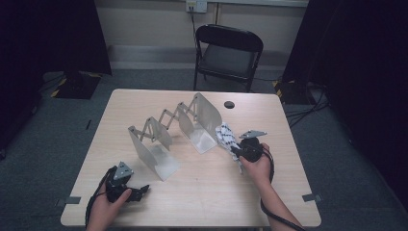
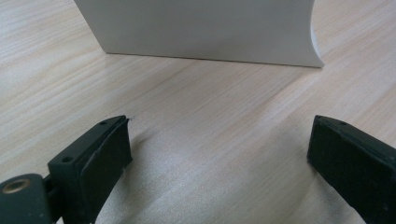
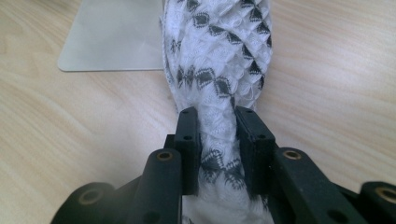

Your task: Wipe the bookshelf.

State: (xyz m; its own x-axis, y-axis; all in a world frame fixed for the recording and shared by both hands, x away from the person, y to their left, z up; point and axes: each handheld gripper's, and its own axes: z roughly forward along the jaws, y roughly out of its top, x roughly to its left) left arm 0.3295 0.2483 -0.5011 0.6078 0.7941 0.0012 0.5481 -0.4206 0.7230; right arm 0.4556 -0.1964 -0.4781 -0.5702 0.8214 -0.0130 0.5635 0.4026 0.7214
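A: Where's the cloth (image 3: 217, 60) now?

B: In my right gripper (image 3: 218, 140), jaws pinching it, just beside the rack's (image 1: 192, 126) right end plate on the counter (image 1: 216, 192). Left gripper (image 2: 219, 149) rests w/ jaws wide, nothing in them.

A: How do I do it well?

B: I think: keep the pinch firm, lift the cloth over the plate, don't bump the rack.
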